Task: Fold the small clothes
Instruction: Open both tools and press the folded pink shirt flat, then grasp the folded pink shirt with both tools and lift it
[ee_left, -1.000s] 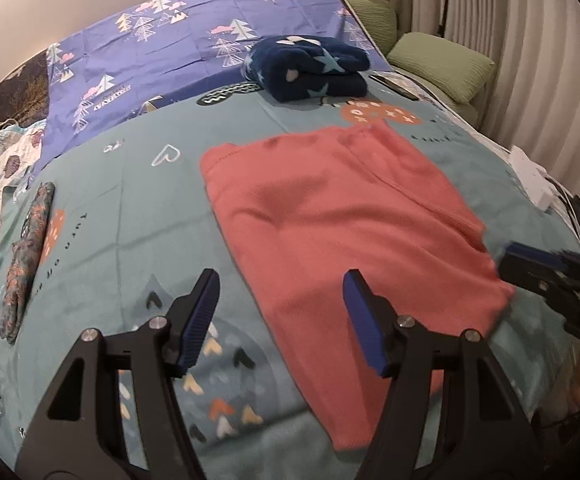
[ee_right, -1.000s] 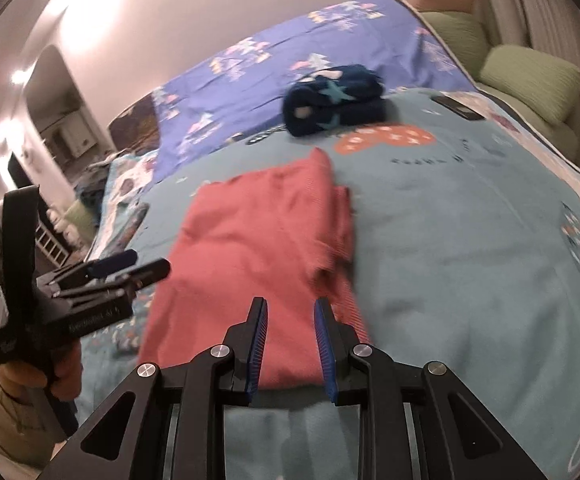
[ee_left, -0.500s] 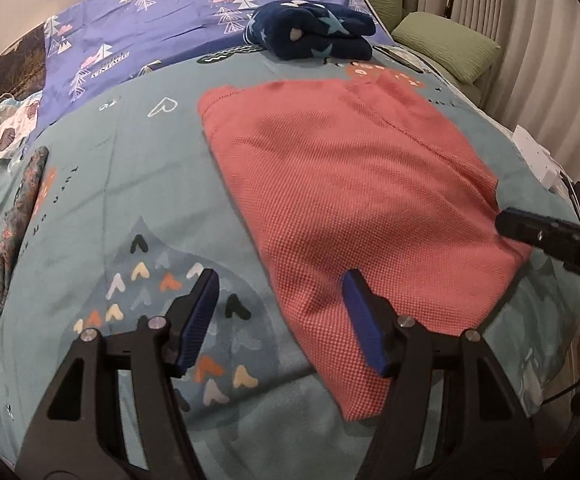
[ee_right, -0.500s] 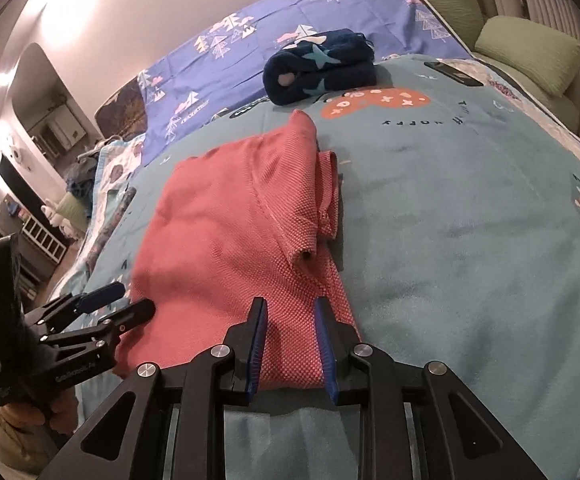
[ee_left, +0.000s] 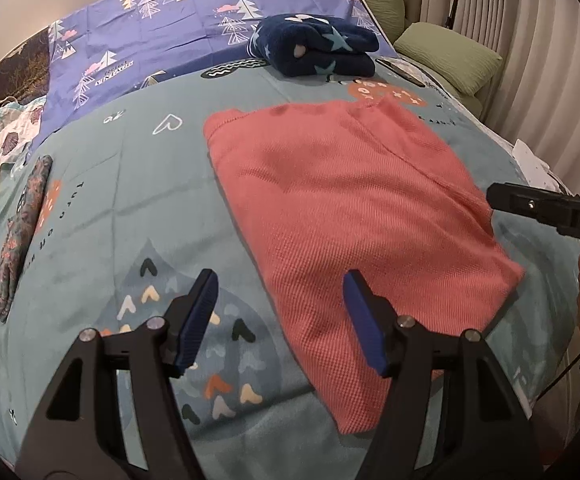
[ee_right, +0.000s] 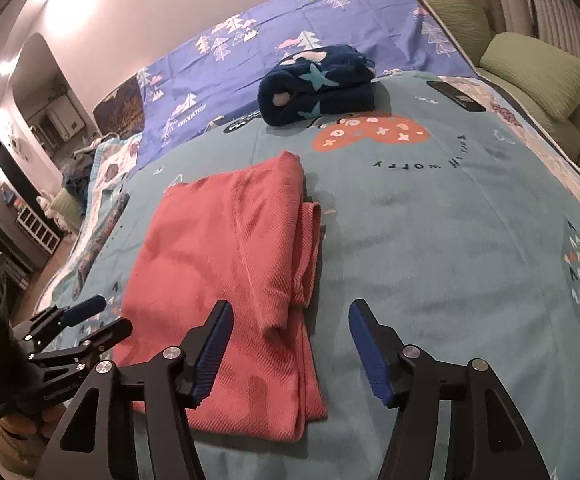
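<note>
A coral-red knit garment (ee_left: pixel 350 216) lies folded flat on the teal bedspread (ee_left: pixel 122 200); it also shows in the right wrist view (ee_right: pixel 226 272) with a folded sleeve edge along its right side. My left gripper (ee_left: pixel 278 316) is open and empty, above the garment's near left edge. My right gripper (ee_right: pixel 290 344) is open and empty, above the garment's near right corner. The right gripper also shows in the left wrist view (ee_left: pixel 546 210), and the left gripper in the right wrist view (ee_right: pixel 90 320).
A folded navy star blanket (ee_left: pixel 316 46) sits at the back on the bed, also in the right wrist view (ee_right: pixel 318 84). A purple tree-print sheet (ee_left: pixel 194 28) covers the far side. Green cushions (ee_left: pixel 450 56) lie right. A patterned cloth roll (ee_left: pixel 20 232) lies left. A dark phone (ee_right: pixel 456 96) lies far right.
My right gripper has opened from nearly shut to wide. Both grippers have dipped closer to the garment, then drawn back a little. The garment lies where it was.
</note>
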